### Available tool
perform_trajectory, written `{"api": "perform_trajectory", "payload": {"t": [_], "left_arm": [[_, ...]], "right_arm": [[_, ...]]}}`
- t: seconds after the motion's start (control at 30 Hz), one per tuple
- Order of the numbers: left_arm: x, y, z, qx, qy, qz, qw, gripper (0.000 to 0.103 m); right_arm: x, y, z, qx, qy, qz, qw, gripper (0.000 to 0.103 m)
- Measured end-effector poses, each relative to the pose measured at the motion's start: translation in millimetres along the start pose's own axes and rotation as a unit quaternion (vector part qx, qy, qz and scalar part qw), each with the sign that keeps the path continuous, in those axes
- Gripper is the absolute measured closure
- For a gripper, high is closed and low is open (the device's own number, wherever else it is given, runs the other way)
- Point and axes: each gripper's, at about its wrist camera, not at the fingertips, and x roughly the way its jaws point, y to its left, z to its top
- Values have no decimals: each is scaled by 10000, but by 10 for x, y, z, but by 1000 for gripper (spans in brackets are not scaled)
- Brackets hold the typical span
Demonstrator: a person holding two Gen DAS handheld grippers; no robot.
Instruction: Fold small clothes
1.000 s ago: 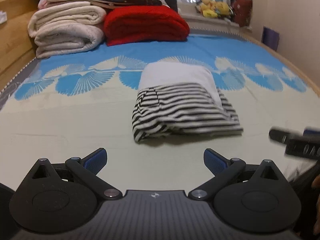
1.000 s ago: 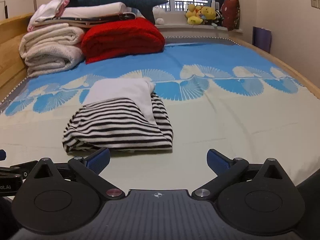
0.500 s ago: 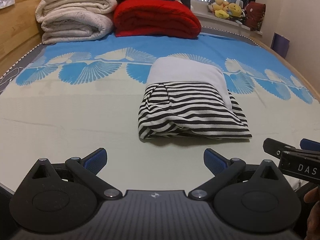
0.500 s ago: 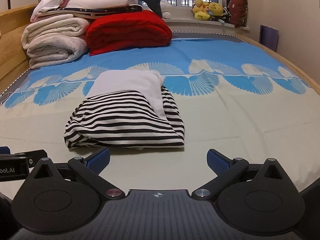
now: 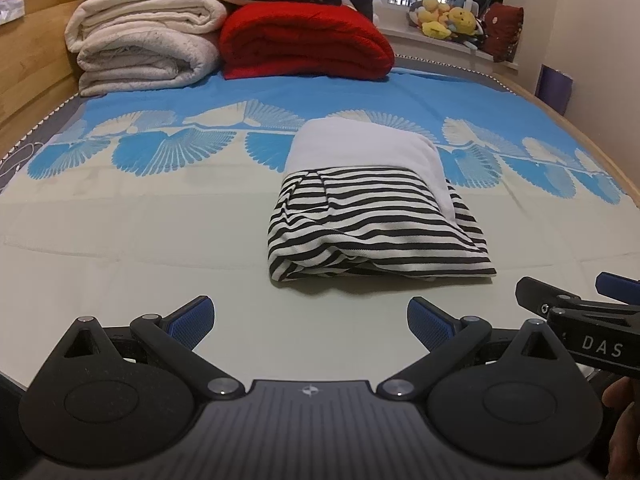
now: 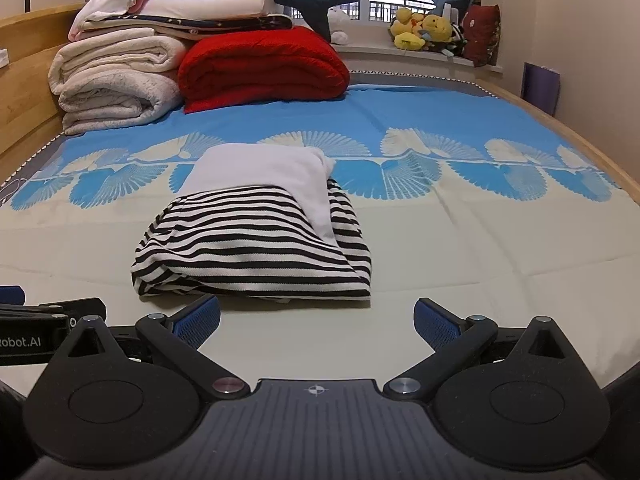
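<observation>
Blue-and-cream bedsheet [image 5: 160, 240] fills your left wrist view, where your left gripper [image 5: 311, 316] gapes wide and empty just short of the folded striped garment [image 5: 372, 228]. From your right wrist view, your right gripper [image 6: 317, 317] also stands spread, nothing held, the garment lying ahead, slightly left.

Your left gripper [image 5: 311, 320] sits low over the bed sheet [image 5: 140, 240] with its 2 blue-padded fingers [image 5: 192, 317] spread wide and nothing between them. Just ahead of it lies the folded striped garment [image 5: 372, 232], black-and-white bands toward you and a plain white part at the far end. Your right gripper [image 5: 580, 308] pokes in at the right edge, near the garment's corner but apart from it. At the headboard end, rolled white blankets [image 5: 144, 48] sit touching a folded red blanket [image 5: 304, 40].
</observation>
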Motion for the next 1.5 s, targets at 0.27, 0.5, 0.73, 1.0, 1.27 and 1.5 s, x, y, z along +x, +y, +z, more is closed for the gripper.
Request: {"api": "perform_trajectory", "payload": {"t": [0.27,0.5,0.73,1.0,1.27,1.5], "left_arm": [[1,-18,-4,11,1,-34,10000,0],[23,-2,-11,-36,42,-25,10000,0],[26,-6,-8,-95,26,-71,9999,0],[36,-13,-7,-106,36,-72,9999,0],[40,-8,-9,-103,44,-85,9999,0],[53,1,-12,-110,48,-100,9999,0]], "right_arm": [[-6,24,-13,-53,-24,-11,10000,1],[-13,45,3,-22,-40,9,10000,1],[-17,41,9,-56,-46,23,10000,1],[-25,37,22,-72,-69,49,9999,1],[-21,42,23,-76,-72,39,9999,1],[-21,41,27,-77,-76,37,9999,1]]}}
